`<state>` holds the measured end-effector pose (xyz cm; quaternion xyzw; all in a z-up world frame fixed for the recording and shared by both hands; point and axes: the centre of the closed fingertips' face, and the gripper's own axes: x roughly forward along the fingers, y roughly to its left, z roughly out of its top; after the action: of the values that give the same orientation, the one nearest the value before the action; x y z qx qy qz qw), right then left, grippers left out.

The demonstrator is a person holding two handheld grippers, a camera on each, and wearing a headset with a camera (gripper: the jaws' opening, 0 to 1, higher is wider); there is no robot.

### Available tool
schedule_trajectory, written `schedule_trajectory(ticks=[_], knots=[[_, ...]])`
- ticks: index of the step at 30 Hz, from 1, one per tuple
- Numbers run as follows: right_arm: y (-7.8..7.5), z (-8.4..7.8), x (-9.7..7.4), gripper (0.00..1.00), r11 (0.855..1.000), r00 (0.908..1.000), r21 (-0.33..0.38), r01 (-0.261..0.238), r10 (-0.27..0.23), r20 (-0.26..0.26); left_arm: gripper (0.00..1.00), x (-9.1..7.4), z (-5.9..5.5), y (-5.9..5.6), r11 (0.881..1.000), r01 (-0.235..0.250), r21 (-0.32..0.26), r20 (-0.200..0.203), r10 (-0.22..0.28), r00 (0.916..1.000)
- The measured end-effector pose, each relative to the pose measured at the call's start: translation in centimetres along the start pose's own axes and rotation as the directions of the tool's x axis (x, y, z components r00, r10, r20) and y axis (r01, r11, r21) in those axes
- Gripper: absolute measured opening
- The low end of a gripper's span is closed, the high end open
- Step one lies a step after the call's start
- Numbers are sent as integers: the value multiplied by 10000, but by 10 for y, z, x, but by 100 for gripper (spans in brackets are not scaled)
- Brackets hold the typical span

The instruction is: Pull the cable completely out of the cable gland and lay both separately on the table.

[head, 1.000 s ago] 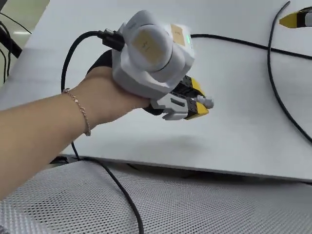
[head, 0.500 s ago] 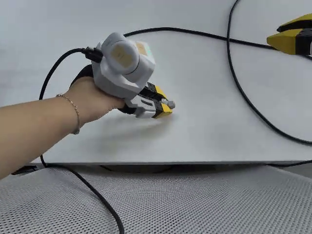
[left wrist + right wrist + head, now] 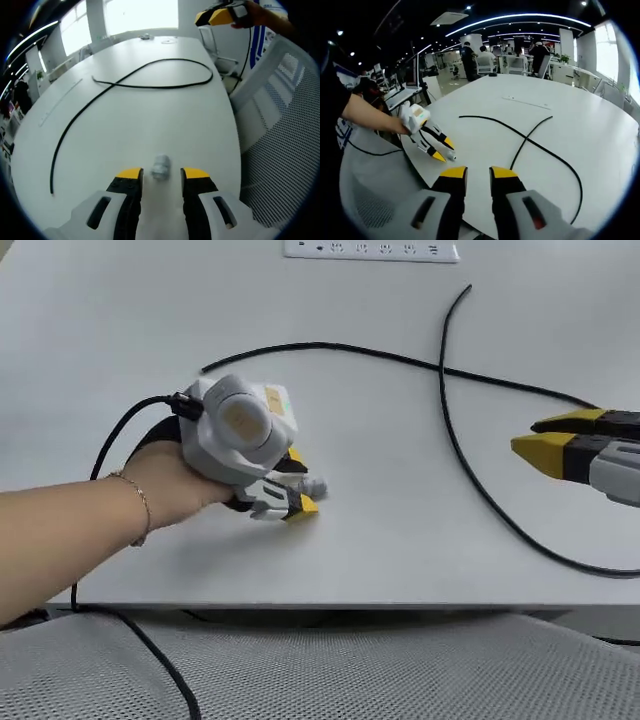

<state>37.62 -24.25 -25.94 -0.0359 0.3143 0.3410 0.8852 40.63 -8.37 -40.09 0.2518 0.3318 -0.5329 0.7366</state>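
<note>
Writing: tan sticker (image 3: 243, 420) on the left gripper's housing and the markings on the white power strip (image 3: 370, 250) at the far edge are both too small to read.

Left gripper (image 3: 299, 481), in a hand (image 3: 165, 485), sits low near the front edge of the worktop (image 3: 400, 530). Jaws are spread, wider than the part. The cable gland (image 3: 160, 166) lies between the yellow tips and touches neither. It's small, grey-white, on its side. In the left gripper view its long axis runs roughly along the jaws, pointing away from the gripper. In the head view that's toward the right.

Cable (image 3: 350, 348) is black, out of the gland and well apart from it. It lies flat on the worktop in two long runs that cross mid-table. One end lies beyond the left gripper, the other near the power strip.

Right gripper (image 3: 478, 173) is over the right side, jaws at a narrow gap with nothing between them.
</note>
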Motion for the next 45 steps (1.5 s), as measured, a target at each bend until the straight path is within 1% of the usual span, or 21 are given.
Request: schedule_trajectory(ticks=[1, 7, 9, 11, 14, 17, 20, 21, 22, 24, 27, 28, 29, 30, 31, 34, 35, 37, 39, 41, 45], knots=[[4, 2, -3, 18, 10000, 10000, 2, -52, 52, -19, 32, -9, 2, -2, 9996, 96, -275, -3, -97, 10000], [29, -5, -11, 20, 9990, 9980, 105, -435, 440, -461, 36, -61, 19, -17, 9983, -1, -591, 291, 18, 9996], [41, -14, -16, 20, 9979, 9951, 201, -621, 634, -756, 36, -87, 25, -30, 9900, 75, -1410, 617, 12, 9981], [52, -24, -19, 21, 9955, 9894, 392, -867, 907, -1132, 36, -108, 27, -41, 9858, 173, -1670, 825, -35, 9966], [63, -34, -22, 23, 9935, 9834, 444, -1044, 1098, -1446, 37, -135, 22, -55, 9746, 191, -2230, 821, -7, 9966], [72, -44, -26, 25, 9919, 9772, 602, -1121, 1210, -1746, 40, -157, 14, -66, 9530, 14, -3028, 955, 289, 9950], [79, -49, -29, 27, 9898, 9728, 737, -1220, 1339, -1892, 40, -176, 0, -66, 9390, -848, -3333, 739, 1157, 9905], [80, -51, -30, 28, 9889, 9712, 842, -1224, 1368, -1950, 40, -182, -3, -63, 9271, -1253, -3533, 808, 1637, 9832], [82, -53, -31, 29, 9880, 9693, 936, -1231, 1399, -2021, 40, -186, -6, -64, 9196, -1372, -3682, 794, 1782, 9808], [86, -57, -31, 29, 9866, 9667, 1048, -1251, 1450, -2110, 40, -192, -13, -65, 8905, -1721, -4211, 830, 2268, 9704], [92, -64, -30, 31, 9820, 9604, 1325, -1347, 1622, -2264, 43, -197, -21, -70, 8463, -1836, -5001, 885, 2608, 9613], [94, -65, -30, 32, 9804, 9586, 1413, -1376, 1677, -2302, 44, -199, -24, -69, 8205, -1947, -5375, 975, 2897, 9521], [97, -68, -30, 33, 9779, 9552, 1563, -1387, 1738, -2395, 45, -200, -24, -68, 8096, -2001, -5517, 1079, 3072, 9455], [99, -70, -30, 34, 9778, 9528, 1587, -1367, 1737, -2491, 46, -202, -26, -69, 7890, -2036, -5797, 1187, 3290, 9368], [101, -73, -30, 35, 9783, 9499, 1583, -1339, 1722, -2607, 48, -202, -27, -69, 7820, -2044, -5888, 1205, 3350, 9345], [99, -80, -30, 37, 9784, 9465, 1669, -1222, 1655, -2770, 49, -202, -46, -66, 7349, -2540, -6289, 686, 3778, 9233], [100, -82, -30, 39, 9772, 9445, 1741, -1219, 1681, -2822, 50, -202, -49, -66, 7304, -2561, -6332, 655, 3802, 9226], [100, -86, -30, 42, 9739, 9420, 1951, -1158, 1700, -2893, 53, -201, -51, -65, 7076, -2464, -6622, 801, 3939, 9157], [99, -86, -30, 45, 9719, 9421, 2081, -1100, 1687, -2898, 53, -201, -52, -66, 6966, -2386, -6766, 878, 3981, 9132], [98, -86, -30, 47, 9713, 9433, 2146, -1021, 1631, -2892, 53, -201, -52, -66, 6872, -2408, -6854, 853, 4042, 9107], [98, -87, -31, 48, 9694, 9445, 2274, -929, 1580, -2879, 54, -201, -52, -67, 6828, -2391, -6904, 874, 4068, 9093]])
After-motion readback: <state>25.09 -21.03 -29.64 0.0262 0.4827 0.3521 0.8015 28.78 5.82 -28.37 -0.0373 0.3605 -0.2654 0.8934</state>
